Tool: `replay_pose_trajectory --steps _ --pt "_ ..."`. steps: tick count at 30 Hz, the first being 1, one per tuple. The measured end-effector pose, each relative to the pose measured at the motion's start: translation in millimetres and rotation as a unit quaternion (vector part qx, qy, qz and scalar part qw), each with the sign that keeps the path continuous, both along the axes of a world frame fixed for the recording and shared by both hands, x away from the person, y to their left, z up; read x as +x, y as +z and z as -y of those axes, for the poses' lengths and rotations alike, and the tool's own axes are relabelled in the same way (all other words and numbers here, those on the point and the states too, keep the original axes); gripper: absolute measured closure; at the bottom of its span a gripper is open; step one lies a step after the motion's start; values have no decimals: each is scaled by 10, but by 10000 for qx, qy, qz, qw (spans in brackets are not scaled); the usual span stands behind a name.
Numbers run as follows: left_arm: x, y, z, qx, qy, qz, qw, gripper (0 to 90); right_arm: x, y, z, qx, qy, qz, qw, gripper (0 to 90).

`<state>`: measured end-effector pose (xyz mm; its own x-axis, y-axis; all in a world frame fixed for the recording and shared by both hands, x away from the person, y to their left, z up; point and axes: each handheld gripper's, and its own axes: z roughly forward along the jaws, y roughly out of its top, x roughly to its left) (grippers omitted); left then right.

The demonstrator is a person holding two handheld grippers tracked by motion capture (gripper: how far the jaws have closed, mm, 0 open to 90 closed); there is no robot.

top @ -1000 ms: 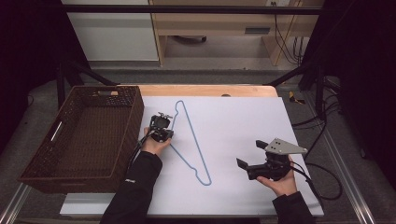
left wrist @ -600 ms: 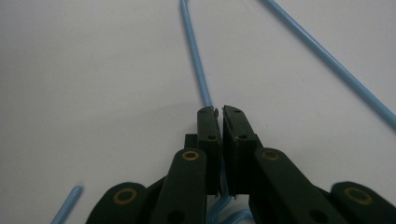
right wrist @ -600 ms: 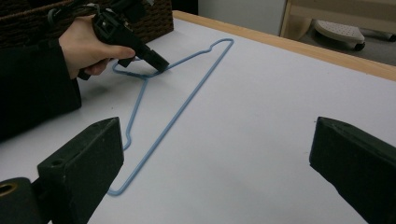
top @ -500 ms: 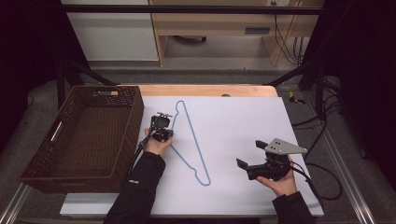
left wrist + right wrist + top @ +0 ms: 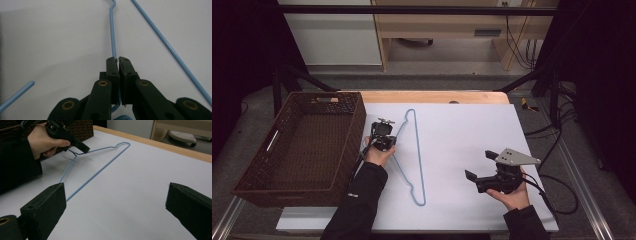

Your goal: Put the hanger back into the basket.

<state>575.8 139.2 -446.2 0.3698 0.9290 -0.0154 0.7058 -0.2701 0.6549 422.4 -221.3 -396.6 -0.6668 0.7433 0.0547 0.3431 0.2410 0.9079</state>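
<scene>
A light blue wire hanger (image 5: 419, 160) lies flat on the white sheet, its long side running away from me. My left gripper (image 5: 388, 145) is at the hanger's left side, shut on the thin wire. In the left gripper view the jaws meet on the blue wire (image 5: 111, 32) at their tips (image 5: 117, 60). My right gripper (image 5: 479, 165) hovers open at the near right of the sheet, well clear of the hanger. The right gripper view has its wide-apart jaws (image 5: 117, 207) with nothing between them, and beyond them the hanger (image 5: 100, 170) and the left gripper (image 5: 85, 149).
A dark brown wicker basket (image 5: 282, 192) stands at the left, just beside the left hand. The white sheet (image 5: 472, 125) covers most of the wooden table (image 5: 432, 96). Cables trail off the right gripper toward the table's right edge.
The hanger's near end has swung slightly to the left while the left gripper stays shut on it. The right gripper has not moved.
</scene>
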Motion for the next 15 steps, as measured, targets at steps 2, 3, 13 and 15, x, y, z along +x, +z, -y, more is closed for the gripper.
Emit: replay_pose_trajectory --steps 2,3,13,15 --pt "-5 9 2 -4 5 9 10000 873 1 -2 -5 -1 3 -2 10000 35" --pt "-12 17 3 10 -6 48 10000 873 1 -2 -5 -1 3 -2 10000 35" --pt "-45 73 27 95 -39 117 9999 873 3 2 -45 15 57 -6 10000 39" --pt "-47 76 31 109 -42 117 9999 873 11 -1 -84 20 90 -11 10000 40"
